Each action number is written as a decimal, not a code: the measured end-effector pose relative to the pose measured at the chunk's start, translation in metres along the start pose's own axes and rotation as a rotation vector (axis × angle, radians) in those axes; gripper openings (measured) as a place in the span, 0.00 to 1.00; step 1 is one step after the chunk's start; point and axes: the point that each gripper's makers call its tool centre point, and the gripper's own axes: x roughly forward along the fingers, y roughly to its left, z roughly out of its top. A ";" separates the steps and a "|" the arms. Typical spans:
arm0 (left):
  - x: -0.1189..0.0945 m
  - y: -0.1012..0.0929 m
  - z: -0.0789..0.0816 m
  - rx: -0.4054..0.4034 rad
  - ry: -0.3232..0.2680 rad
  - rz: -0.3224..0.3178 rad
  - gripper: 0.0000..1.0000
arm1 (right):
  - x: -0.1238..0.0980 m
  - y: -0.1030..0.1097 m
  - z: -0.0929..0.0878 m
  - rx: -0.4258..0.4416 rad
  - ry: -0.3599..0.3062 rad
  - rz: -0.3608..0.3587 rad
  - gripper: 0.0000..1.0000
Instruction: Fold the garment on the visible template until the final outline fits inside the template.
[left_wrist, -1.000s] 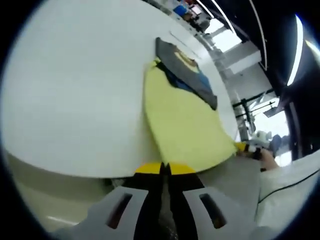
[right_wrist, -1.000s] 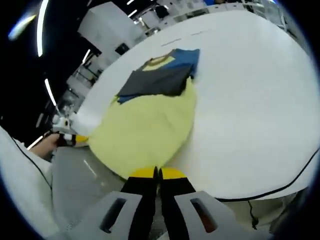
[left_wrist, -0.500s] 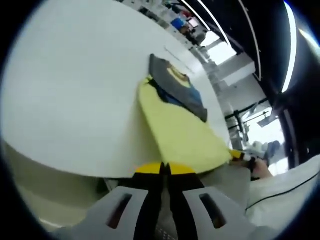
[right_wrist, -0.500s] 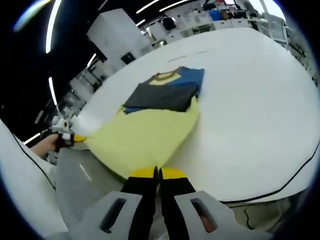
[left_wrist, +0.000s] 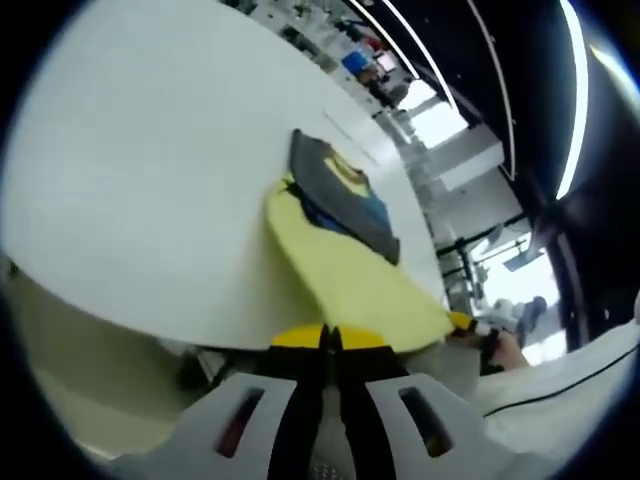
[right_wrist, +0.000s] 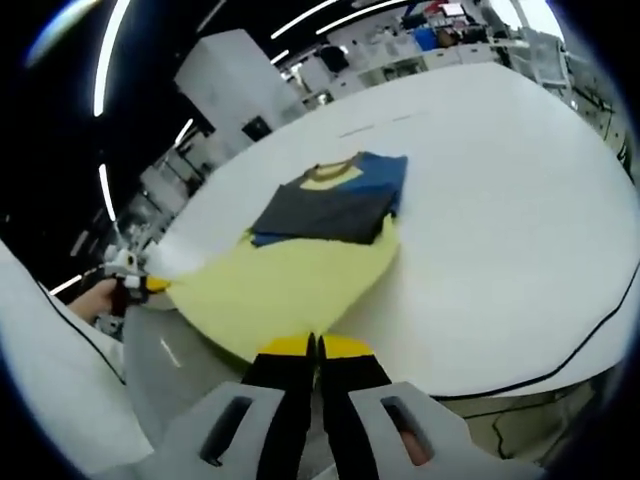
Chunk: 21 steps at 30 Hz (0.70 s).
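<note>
White desk (left_wrist: 130, 180), large, rounded edge. On it a yellow template (left_wrist: 345, 275) lies flat, one end overhanging or reaching the desk's near edge. Folded garment (left_wrist: 340, 195), dark grey with blue and a yellow neckline, rests on the template's far end, well apart from both tools.

Left gripper view: left tool (left_wrist: 331, 338) low at the frame bottom, its 2 yellow-tipped jaws pressed together, nothing seen between them. It sits off the desk's near edge, just short of the template. At the right, the right tool's yellow tip and a hand (left_wrist: 505, 350) show near the template's corner.

Right gripper view: right tool (right_wrist: 312, 346) likewise clenched, jaws meeting, nothing seen gripped, at the template's (right_wrist: 285, 285) near edge. Garment (right_wrist: 330, 205) beyond. Desk (right_wrist: 500, 200) spreads to the right. Another hand (right_wrist: 100, 297) with a tool at the left.
</note>
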 end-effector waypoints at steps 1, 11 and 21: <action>-0.001 -0.002 0.001 0.001 -0.003 -0.004 0.00 | -0.001 0.000 0.000 -0.002 -0.001 -0.001 0.03; -0.007 -0.018 0.015 0.007 -0.040 -0.058 0.00 | -0.007 0.002 0.007 -0.011 -0.027 -0.004 0.02; -0.016 -0.026 0.022 0.005 -0.078 -0.082 0.00 | -0.015 0.011 0.026 -0.031 -0.110 0.030 0.02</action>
